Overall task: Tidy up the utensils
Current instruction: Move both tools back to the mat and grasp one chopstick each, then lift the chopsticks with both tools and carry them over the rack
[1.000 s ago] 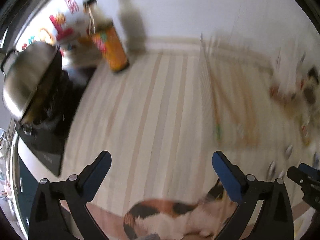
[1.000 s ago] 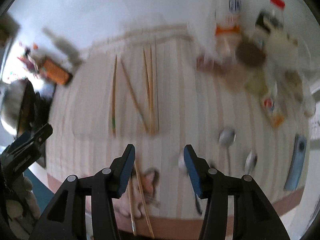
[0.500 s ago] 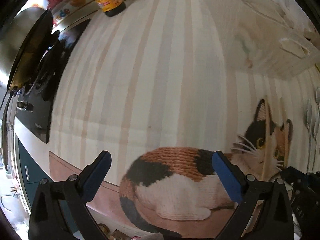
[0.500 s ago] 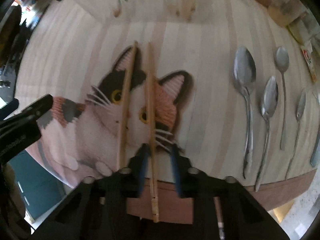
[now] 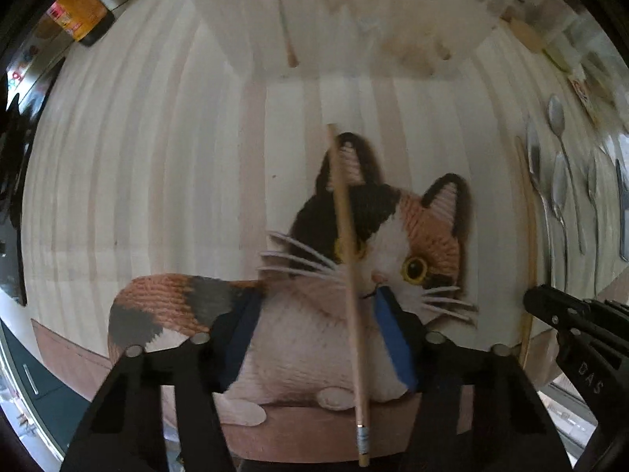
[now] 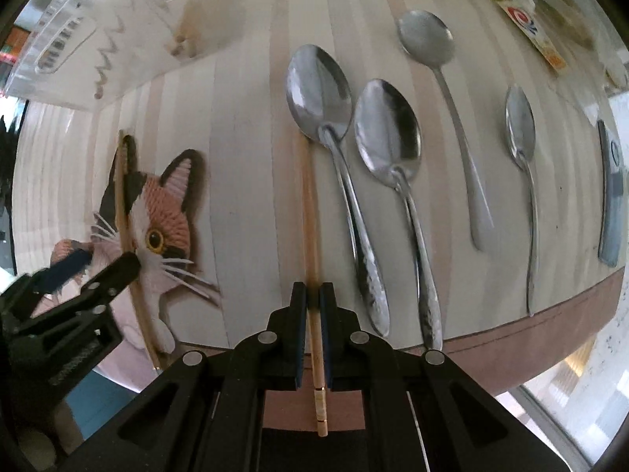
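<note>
Closing on chopsticks: right hand-held gripper (image 6: 312, 303) has just clamped its chopstick (image 6: 310, 212); left hand-held gripper (image 5: 314, 314) narrowing around the other chopstick (image 5: 348, 244), unpinched. Lift next.

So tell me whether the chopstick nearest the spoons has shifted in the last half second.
Yes. The chopstick in the right gripper lay across the printed cat's face; it now lies off the cat, beside the spoons.
</note>
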Available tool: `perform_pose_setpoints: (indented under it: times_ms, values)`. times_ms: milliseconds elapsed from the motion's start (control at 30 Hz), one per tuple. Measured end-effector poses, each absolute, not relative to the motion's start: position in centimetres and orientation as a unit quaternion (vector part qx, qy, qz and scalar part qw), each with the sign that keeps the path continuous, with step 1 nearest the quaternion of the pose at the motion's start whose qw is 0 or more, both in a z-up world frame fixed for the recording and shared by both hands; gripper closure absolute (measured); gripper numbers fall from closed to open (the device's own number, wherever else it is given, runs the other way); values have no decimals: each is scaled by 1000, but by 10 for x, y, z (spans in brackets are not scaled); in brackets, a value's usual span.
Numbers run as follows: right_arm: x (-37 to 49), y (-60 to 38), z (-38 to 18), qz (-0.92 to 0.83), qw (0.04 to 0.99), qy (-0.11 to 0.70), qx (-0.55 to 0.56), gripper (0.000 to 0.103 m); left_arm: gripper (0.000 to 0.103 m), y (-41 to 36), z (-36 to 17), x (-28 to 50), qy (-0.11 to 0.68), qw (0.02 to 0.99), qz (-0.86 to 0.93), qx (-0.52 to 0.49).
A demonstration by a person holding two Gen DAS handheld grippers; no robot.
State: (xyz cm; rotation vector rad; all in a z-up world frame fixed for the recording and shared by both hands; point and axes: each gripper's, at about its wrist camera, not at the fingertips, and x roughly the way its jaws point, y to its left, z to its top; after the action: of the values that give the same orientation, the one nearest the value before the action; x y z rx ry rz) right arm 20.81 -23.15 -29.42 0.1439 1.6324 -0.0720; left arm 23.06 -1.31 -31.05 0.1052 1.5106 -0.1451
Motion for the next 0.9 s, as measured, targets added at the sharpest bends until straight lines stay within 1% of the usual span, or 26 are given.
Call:
perform_pose_setpoints:
  times_ms: [33, 67, 133, 167, 200, 233, 300, 667, 767, 900]
  values:
    - [207, -233, -295, -33, 682, 728, 65, 96, 55, -13, -310, 230, 683, 725, -67, 49]
    - [205, -238, -296, -33, 682, 728, 64, 96, 58, -13, -309, 230, 682, 726, -68, 50]
    - [201, -246, -298, -34, 682, 728, 62, 96, 74, -12, -308, 230, 680, 728, -68, 50]
    - [198, -247, -299, -34, 682, 728, 62, 96, 78, -10, -307, 230, 680, 729, -68, 51]
    - [197, -248, -300, -34, 682, 728, 60, 96, 87, -10, -306, 230, 679, 729, -68, 52]
    - [196, -249, -300, -34, 682, 728, 60, 96, 92, -10, -306, 229, 679, 729, -67, 52]
    - [200, -242, -301, -35, 682, 729, 58, 96, 97, -9, -304, 229, 680, 728, -64, 55]
    - [211, -226, -294, -33, 685, 726, 41, 96, 97, 42, -306, 229, 680, 730, -36, 52]
    - [210, -225, -294, -29, 685, 728, 36, 96, 98, 43, -302, 230, 679, 730, -40, 67]
    - [207, -217, -295, -29, 671, 741, 26, 95, 97, 38, -301, 232, 680, 730, -39, 61]
